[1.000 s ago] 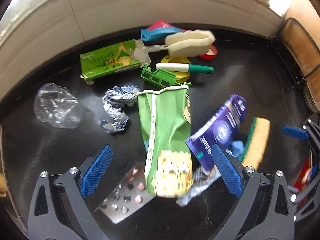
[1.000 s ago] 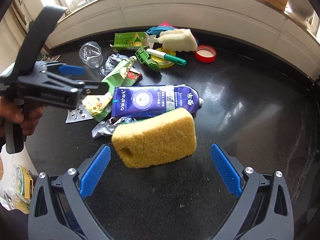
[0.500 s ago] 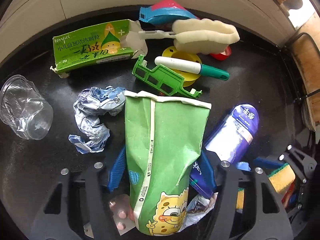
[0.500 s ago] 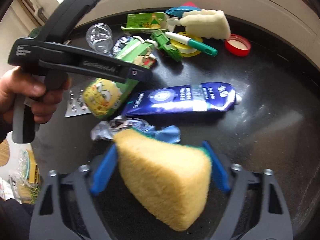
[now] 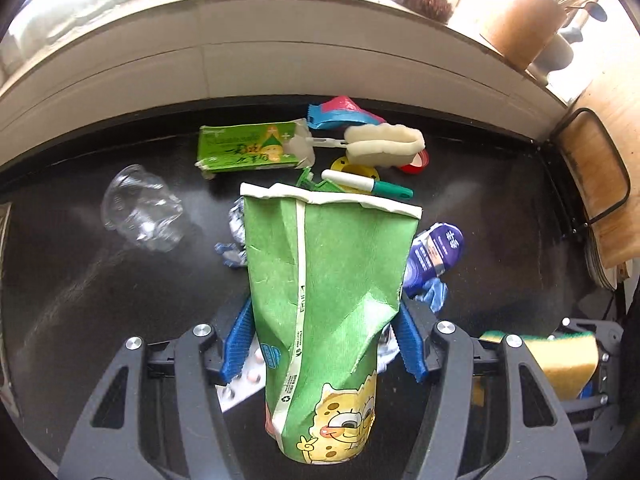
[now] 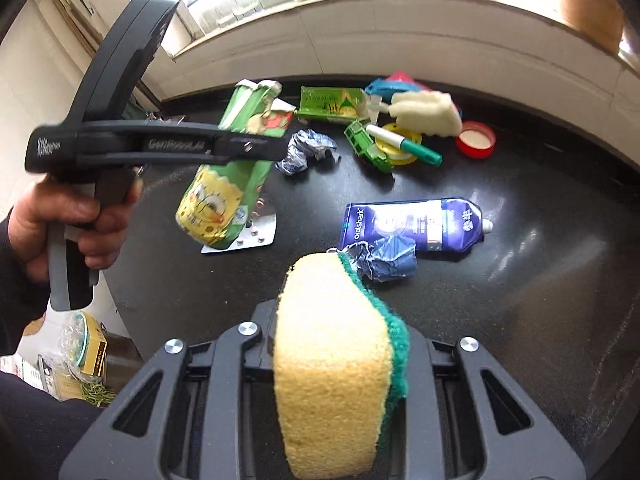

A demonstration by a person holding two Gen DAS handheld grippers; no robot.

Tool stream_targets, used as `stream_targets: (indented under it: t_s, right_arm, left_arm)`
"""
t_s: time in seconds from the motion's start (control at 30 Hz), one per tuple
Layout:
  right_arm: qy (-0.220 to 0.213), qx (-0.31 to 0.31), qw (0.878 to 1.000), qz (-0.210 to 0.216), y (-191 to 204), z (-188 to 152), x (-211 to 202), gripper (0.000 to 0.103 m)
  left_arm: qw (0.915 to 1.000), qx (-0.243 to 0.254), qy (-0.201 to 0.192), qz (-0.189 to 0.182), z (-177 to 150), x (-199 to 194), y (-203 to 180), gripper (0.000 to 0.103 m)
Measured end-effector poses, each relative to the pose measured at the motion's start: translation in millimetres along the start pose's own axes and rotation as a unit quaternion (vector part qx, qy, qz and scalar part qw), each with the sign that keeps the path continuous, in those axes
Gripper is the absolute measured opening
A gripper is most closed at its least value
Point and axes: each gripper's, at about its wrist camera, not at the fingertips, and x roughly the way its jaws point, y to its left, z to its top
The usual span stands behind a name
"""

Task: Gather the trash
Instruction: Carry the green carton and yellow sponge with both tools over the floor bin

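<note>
Your left gripper clamps the green SpongeBob paper cup. Your right gripper's jaws are closing, squeezing the yellow-green sponge.

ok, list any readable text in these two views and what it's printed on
"oralshark": blue toothpaste tube, along its flat end.
"GenRoboLab" (roughly, blurred): side of the left gripper, seen from the right wrist.
Chinese characters on the tube's cap end: present, too small to read.
Green box: Chinese print, blurred.
Green SpongeBob paper cup: a recycling mark and small print along the seam, unreadable.
Sponge in the right gripper: no text.
</note>
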Motion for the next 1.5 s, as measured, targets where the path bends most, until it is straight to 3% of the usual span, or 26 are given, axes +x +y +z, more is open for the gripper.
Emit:
stream_targets:
  t_s: [0.1, 0.43, 0.63, 0.77, 0.97, 1.07, 1.23, 1.33, 1.5]
  right_arm:
    - [-0.01, 0.003, 1.0, -0.003, 9.2, -5.1, -14.4, 0.026]
    - [0.0, -0.015, 1.0, -0.021, 48.2, -20.5, -14.4, 0.026]
    - [0.006, -0.062, 0.998, 0.007, 108.1, -9.4, 1.7, 0.026]
    - [0.02, -0.096, 0.994, 0.045, 160.3, -1.4, 21.4, 0.026]
    - [0.057, -0.173, 0.978, 0.106, 260.1, -8.6, 58.9, 0.026]
    - [0.089, -0.214, 0.963, 0.138, 314.8, -25.5, 81.4, 0.026]
    - [0.154, -0.287, 0.928, 0.183, 402.2, -71.2, 122.4, 0.026]
    - [0.187, -0.312, 0.912, 0.187, 438.3, -97.8, 149.8, 0.026]
    - [0.234, -0.337, 0.897, 0.164, 484.3, -132.8, 211.2, 0.026]
  left_arm:
    - [0.9998, -0.01, -0.008, 0.012, -8.9, -15.2, 2.5, 0.06]
    - [0.9962, -0.04, -0.034, 0.069, -93.4, -62.2, 22.3, 0.06]
    - [0.9888, -0.08, -0.06, 0.111, -150.9, -106.1, 55.0, 0.06]
    - [0.9792, -0.124, -0.076, 0.141, -194.2, -137.1, 85.6, 0.06]
    - [0.9532, -0.221, -0.086, 0.187, -278.9, -177.4, 139.4, 0.06]
    - [0.9382, -0.268, -0.082, 0.203, -323.2, -187.5, 160.8, 0.06]
    - [0.9078, -0.351, -0.057, 0.222, -408.0, -184.4, 196.7, 0.061]
    - [0.8926, -0.395, -0.051, 0.211, -451.2, -172.7, 215.4, 0.061]
    - [0.8807, -0.431, -0.062, 0.187, -494.2, -134.6, 246.5, 0.061]
